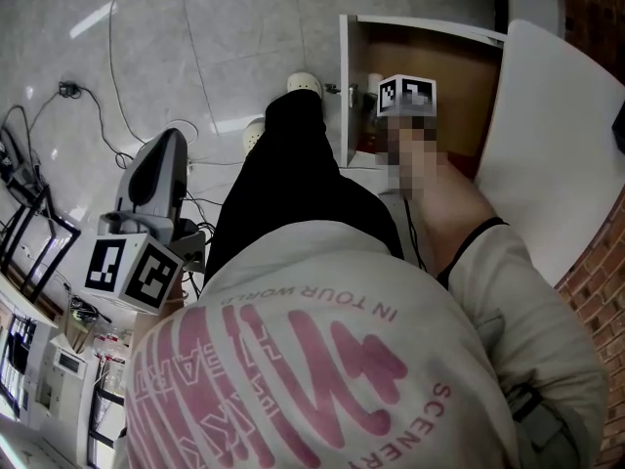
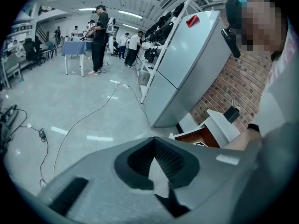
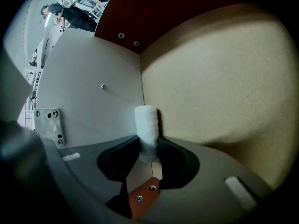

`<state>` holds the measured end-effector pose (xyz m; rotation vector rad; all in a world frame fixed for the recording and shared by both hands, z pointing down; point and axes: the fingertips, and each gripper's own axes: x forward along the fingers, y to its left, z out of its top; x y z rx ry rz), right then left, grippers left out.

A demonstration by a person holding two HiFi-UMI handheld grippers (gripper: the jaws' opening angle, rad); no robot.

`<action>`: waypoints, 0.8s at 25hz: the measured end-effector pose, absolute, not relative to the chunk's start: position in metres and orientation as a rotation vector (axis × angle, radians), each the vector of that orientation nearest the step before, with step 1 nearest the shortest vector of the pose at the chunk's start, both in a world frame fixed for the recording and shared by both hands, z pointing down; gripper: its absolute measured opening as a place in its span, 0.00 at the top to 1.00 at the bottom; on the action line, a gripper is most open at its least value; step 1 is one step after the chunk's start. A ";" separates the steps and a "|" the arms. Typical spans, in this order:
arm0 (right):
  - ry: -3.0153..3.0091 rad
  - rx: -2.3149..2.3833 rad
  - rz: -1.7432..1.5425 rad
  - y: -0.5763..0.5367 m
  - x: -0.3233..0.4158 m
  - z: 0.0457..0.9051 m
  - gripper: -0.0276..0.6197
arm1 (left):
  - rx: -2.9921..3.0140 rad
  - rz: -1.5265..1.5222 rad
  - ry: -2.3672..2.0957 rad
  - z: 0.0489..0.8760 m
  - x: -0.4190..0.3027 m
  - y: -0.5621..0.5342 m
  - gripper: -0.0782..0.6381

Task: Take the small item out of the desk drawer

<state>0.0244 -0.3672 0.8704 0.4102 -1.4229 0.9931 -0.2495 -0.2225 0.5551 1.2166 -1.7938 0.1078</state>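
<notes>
Close against drawer wall (image 3: 93,101), right gripper (image 3: 148,149) jaws grasping white roll (image 3: 146,122), left gripper (image 2: 155,162) clenched.

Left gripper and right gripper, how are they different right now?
The grey left gripper holds nothing and its jaw tips meet; the grey right gripper pinches a white fluffy roll. The left gripper hangs over the pale shiny floor; the right gripper reaches into the brown wooden drawer. Both are grey two-jaw tools.

Left tongs (image 2: 153,143) closed, held at side, right tongs (image 3: 148,147) pinching white roll (image 3: 146,121)
</notes>
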 end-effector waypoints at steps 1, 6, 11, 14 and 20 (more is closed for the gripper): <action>-1.421 0.409 0.994 -0.367 0.024 0.871 0.75 | 1.214 0.104 -1.792 0.556 -0.249 -0.222 0.88; -1.407 0.411 1.003 -0.366 0.025 0.870 0.75 | 1.217 0.088 -1.800 0.554 -0.249 -0.225 0.88; -1.369 0.414 1.000 -0.366 0.027 0.870 0.76 | 1.216 0.075 -1.815 0.551 -0.248 -0.224 0.88; -1.366 0.430 0.982 -0.365 0.025 0.869 0.76 | 1.220 0.062 -1.812 0.552 -0.250 -0.228 0.88; -1.362 0.421 0.984 -0.365 0.023 0.868 0.77 | 1.253 0.061 -1.799 0.553 -0.250 -0.235 0.88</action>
